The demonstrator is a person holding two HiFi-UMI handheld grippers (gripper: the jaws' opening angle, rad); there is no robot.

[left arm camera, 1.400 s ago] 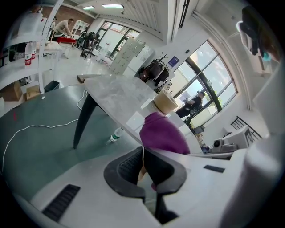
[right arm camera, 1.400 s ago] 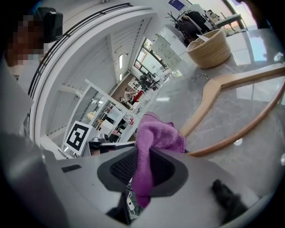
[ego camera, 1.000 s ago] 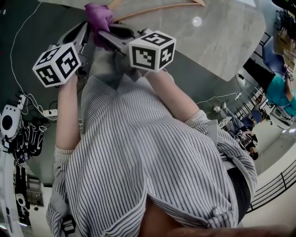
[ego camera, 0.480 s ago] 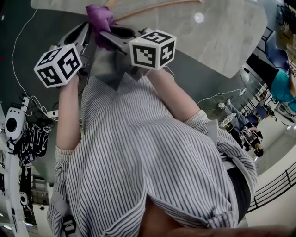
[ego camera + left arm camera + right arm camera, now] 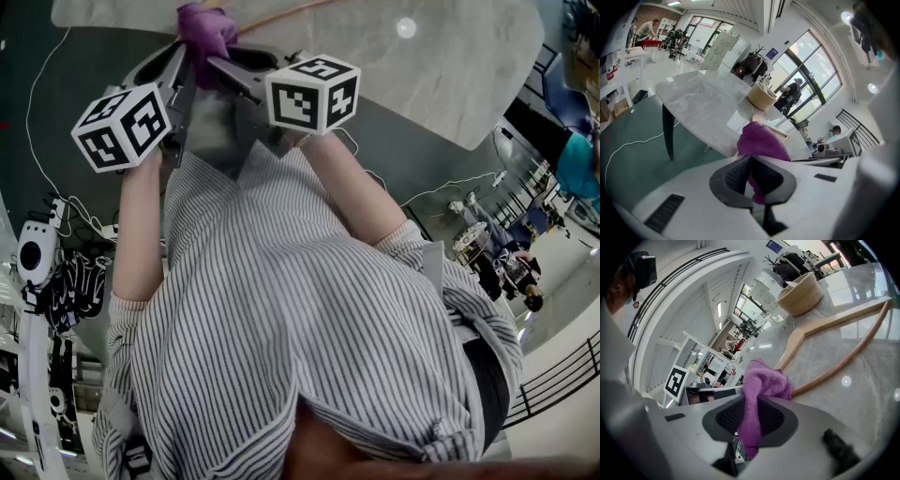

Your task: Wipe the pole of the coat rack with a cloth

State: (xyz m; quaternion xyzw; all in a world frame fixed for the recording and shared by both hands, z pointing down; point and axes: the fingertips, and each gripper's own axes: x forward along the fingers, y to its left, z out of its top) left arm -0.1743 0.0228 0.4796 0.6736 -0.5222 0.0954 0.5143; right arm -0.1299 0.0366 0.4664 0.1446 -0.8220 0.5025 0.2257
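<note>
The left tongs (image 5: pixel 750 169) are clenched on a purple cloth (image 5: pixel 761 140): in the left gripper view the two dark ribbed pads (image 5: pixel 735 174) press together with a fold of the fabric pinched between them, and the rest of the cloth bunches up just past the tips. The right tongs (image 5: pixel 751 404) grasp the same cloth from the other side; in the right gripper view a strip of it hangs down through the narrow slot between that pair's pads, with a rounded wad standing above them. From the head view the two tongs converge at the top of the frame, their tips close together on the cloth, which is held as a small crumpled bundle at the near edge of a pale marble tabletop (image 5: pixel 450 66). Each marker cube (image 5: pixel 122 127) sits nearer the person, whose bare forearms reach forward from a striped shirt (image 5: pixel 281 309). A wooden hanger (image 5: pixel 834 323) lies flat on the tabletop just beyond the cloth; whether the cloth touches it cannot be told. Farther along the same tabletop stands a woven basket (image 5: pixel 800 295). Below the tabletop's edge a white cable (image 5: pixel 628 143) trails across a dark green floor (image 5: pixel 633 173).
</note>
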